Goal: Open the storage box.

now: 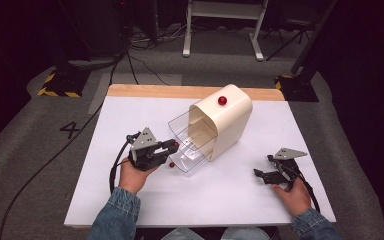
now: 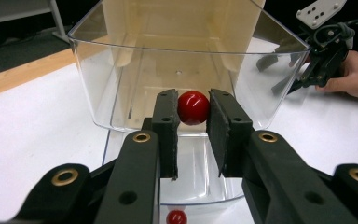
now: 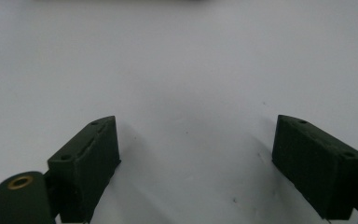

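Here the left claw [image 2: 193,122] sits closed on the red knob [image 2: 193,108] of a clear plastic drawer [image 2: 121,84], which stands pulled out from the open front of a cream cabinet [image 1: 230,120] near the middle of the white surface [image 1: 130,115], toward its far edge. A second red knob [image 2: 176,217] shows on the lower drawer, below the claw, and another on the cabinet's top [image 1: 222,100]. The right claw [image 3: 196,163] rests near the surface's right edge, its jaws spread wide with nothing between them.
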The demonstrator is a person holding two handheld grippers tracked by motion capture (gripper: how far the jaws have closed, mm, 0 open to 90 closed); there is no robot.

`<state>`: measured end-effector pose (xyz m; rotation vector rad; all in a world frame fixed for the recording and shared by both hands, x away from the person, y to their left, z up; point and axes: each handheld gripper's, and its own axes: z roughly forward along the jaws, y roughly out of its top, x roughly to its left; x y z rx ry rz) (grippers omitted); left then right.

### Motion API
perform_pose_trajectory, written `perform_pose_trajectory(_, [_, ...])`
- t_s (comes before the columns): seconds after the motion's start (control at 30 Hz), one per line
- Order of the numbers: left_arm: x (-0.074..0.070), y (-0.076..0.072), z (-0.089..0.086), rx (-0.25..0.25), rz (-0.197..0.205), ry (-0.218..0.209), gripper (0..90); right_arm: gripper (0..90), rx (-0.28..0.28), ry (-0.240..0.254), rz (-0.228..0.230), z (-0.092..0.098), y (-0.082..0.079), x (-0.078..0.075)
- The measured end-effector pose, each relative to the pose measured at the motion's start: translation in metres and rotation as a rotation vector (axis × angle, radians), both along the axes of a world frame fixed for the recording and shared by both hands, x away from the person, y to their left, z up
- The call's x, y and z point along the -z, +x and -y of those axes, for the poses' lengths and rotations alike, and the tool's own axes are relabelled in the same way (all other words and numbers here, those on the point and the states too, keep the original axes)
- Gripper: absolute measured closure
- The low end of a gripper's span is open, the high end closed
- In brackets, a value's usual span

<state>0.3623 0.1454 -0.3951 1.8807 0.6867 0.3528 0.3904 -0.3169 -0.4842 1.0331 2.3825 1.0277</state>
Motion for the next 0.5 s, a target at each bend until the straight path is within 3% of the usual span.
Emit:
perform_pose_trajectory(0.17, [0.004,0.000,-0.002,0.016,-0.008,-0.022,70.9,14.9,0.000,0.000,0.000,0.000,0.000,0.000])
perform_pose_trajectory(0.23, [0.006,0.001,-0.004,0.020,-0.016,-0.027,56.0,14.9,0.000,-0.001,0.001,0.000,0.000,0.000])
perform_pose_trajectory(0.33, [0.007,0.001,-0.006,0.022,-0.036,-0.023,54.5,14.9,0.000,0.000,0.001,0.000,0.000,0.000])
perform_pose_trajectory(0.5, [0.010,-0.003,-0.011,0.006,-0.033,-0.016,51.5,15.0,0.000,0.000,0.000,0.000,0.000,0.000])
